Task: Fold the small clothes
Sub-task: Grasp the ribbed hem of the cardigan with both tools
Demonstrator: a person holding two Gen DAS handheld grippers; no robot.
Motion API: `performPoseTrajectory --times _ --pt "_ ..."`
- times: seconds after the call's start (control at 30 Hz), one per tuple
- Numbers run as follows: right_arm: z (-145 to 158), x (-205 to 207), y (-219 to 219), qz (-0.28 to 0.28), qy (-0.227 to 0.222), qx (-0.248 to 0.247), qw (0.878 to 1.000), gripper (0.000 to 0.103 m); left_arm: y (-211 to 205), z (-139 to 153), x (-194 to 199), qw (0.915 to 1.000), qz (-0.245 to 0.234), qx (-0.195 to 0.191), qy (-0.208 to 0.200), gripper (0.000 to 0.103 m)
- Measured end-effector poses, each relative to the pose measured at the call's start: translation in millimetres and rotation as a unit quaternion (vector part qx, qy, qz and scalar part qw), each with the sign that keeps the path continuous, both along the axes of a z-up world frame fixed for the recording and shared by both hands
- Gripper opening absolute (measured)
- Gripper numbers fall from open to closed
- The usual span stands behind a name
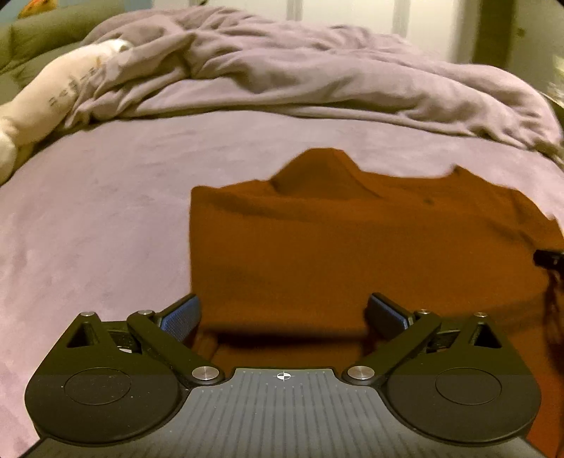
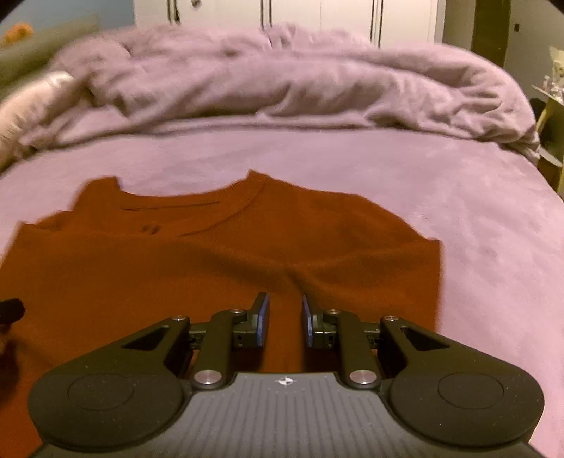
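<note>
A rust-orange knit garment lies flat on the mauve bed sheet, its sides folded in and its neckline toward the far side. My left gripper is wide open over the garment's near hem, with a fold of fabric lying between its blue pads. In the right wrist view the same garment fills the left and centre. My right gripper hovers over the garment's near right part with its jaws narrowly apart; I cannot tell whether it pinches any cloth.
A crumpled mauve duvet is heaped along the far side of the bed. A white pillow lies at the far left. White wardrobe doors stand behind the bed. A small side table is at the right edge.
</note>
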State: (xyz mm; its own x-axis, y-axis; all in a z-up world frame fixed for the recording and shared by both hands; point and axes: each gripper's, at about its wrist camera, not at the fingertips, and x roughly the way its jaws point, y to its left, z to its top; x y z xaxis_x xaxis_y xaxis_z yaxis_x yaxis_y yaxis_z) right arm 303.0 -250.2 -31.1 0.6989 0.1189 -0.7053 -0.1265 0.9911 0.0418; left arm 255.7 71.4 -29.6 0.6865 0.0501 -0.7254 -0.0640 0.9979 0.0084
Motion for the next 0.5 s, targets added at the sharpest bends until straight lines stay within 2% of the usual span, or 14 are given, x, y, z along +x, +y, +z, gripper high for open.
performPoseTrajectory --times 0.07,0.13,0.23,0.33,0.5 --pt "-3.8 -32.3 -16.3 -0.001 -0.001 -0.015 1.0 0.018 1.4 -10.8 -10.7 0.9995 -0.007 0.024 0.02 0.103" --pt "-9.3 -52.5 -33.6 0.002 -0.016 -0.003 1.0 0.018 7.7 -15.2 -19.6 0.9996 0.006 -0.001 0.029 0.103" --pt "-3.0 -68.1 -53.1 -0.02 0.001 0.028 0.999 0.017 11.9 -3.4 -35.6 0.9992 0.021 -0.018 0.029 0.103" --pt "16.0 -95.9 -65.3 -0.041 0.012 0.053 0.998 0.027 17.5 8.1 -66.5 0.9996 0.013 -0.015 0.022 0.103" --pt "13.0 -176.7 -79.9 -0.029 0.036 0.034 0.998 0.032 32.8 9.7 -135.2 0.9989 -0.003 -0.002 0.047 0.103"
